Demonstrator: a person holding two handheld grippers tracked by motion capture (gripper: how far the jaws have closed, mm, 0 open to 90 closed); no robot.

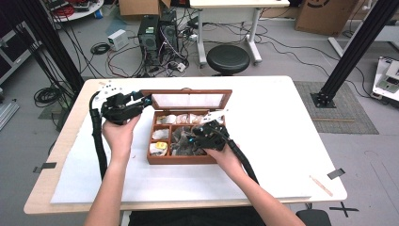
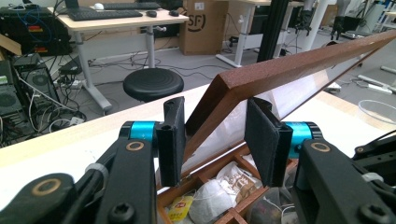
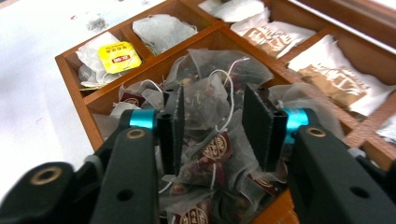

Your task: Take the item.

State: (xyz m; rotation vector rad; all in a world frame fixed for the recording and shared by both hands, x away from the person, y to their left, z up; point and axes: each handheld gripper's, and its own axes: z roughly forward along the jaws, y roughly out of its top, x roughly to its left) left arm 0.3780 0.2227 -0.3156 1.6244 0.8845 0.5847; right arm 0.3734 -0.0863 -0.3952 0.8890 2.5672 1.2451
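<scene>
The left gripper (image 1: 141,101) is clamping the corner of the wooden lid (image 2: 280,70) and holding it propped open at the left rear of the tea box (image 1: 155,160); in the left gripper view the lid's edge is running between the two pads (image 2: 173,140), the left pad touching the wood. The right gripper (image 3: 212,130) is reaching down into the big front compartment, its jaws standing apart around a mesh tea bag (image 3: 205,100) in the pile; whether the pads are pressing the bag yet I cannot tell, and they look slightly clear of it.

Starting at the left, the lid is sitting tilted between the pads rather than square, so in my judgement it could be slipping out and dropping onto the right gripper if the left hand (image 1: 120,134) is relaxing or twisting. Moving right, the bags in the pile are overlapping and their strings (image 3: 229,100) are crossing one another, so the jaws may be gathering two bags at once, or a string may be dragging a neighbour out. A shallow bite on the mesh alone could also be letting the bag slide free.

The high view is giving the whole layout: the box in the middle of the white table (image 1: 282,141), both hands flanking it. The left gripper view is adding the grip on the lid, while the right gripper view is showing the yellow-tagged bag (image 3: 119,57) in the small side compartment and the paper sachets (image 3: 331,77) at the back.
</scene>
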